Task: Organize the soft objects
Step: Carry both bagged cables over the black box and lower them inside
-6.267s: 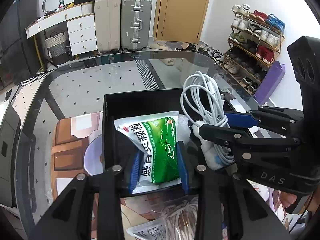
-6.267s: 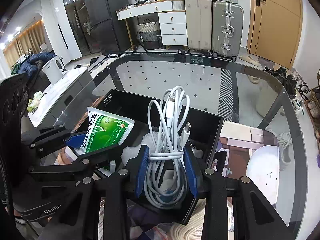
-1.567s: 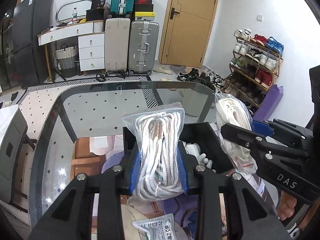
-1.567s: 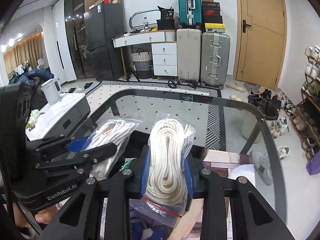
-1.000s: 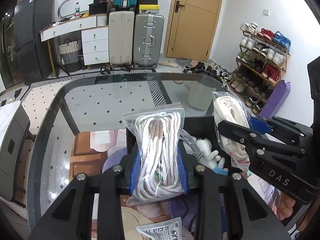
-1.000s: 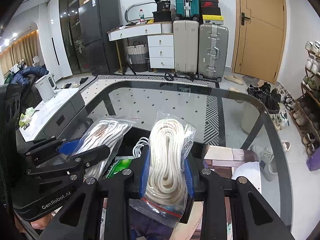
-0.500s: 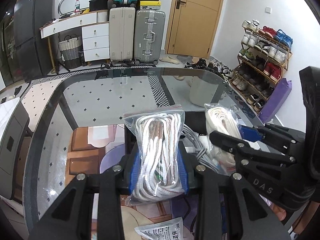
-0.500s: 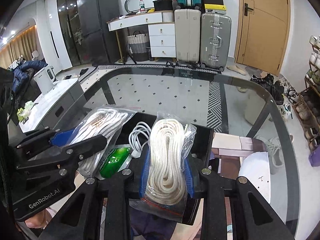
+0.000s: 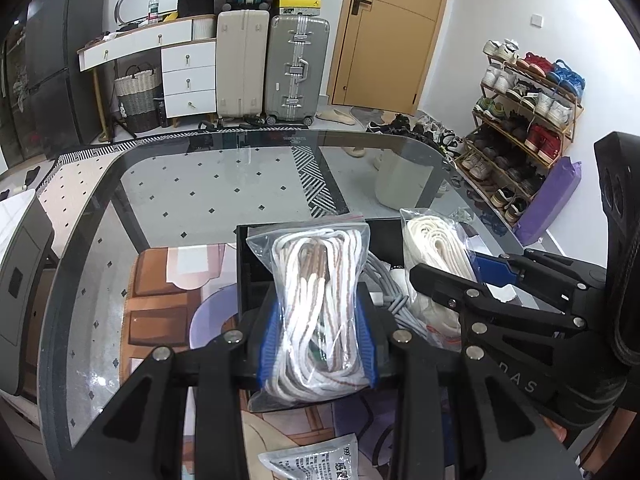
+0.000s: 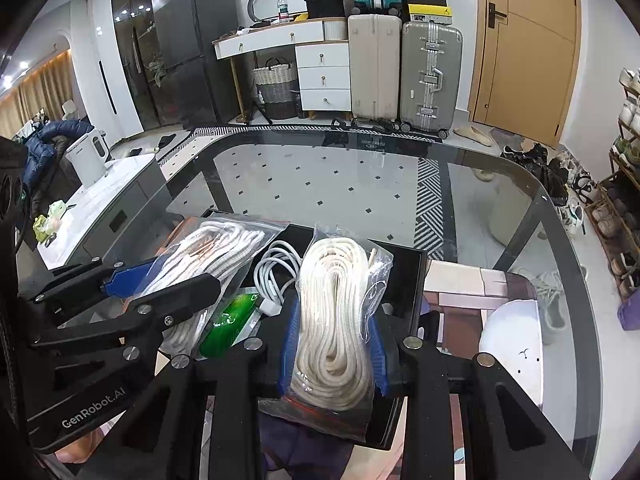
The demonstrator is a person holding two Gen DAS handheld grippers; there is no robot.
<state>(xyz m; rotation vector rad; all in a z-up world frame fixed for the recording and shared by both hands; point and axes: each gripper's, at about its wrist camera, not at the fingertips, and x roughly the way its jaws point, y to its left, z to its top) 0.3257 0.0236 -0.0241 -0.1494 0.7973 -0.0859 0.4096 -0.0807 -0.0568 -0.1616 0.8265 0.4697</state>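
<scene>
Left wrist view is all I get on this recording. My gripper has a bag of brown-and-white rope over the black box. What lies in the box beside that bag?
Observer: A green packet lies in the black box, just right of your bag of brown-and-white rope.
Operator: What else is in there?
Observer: A coiled white cable with its plug end lies behind the packet.
Operator: And the right gripper?
Observer: The right gripper is clamped on a bag of cream rope, whose red zip edge hangs below the fingers.

Suitcases (image 9: 272,68) flank a wooden door (image 9: 394,32).
</scene>
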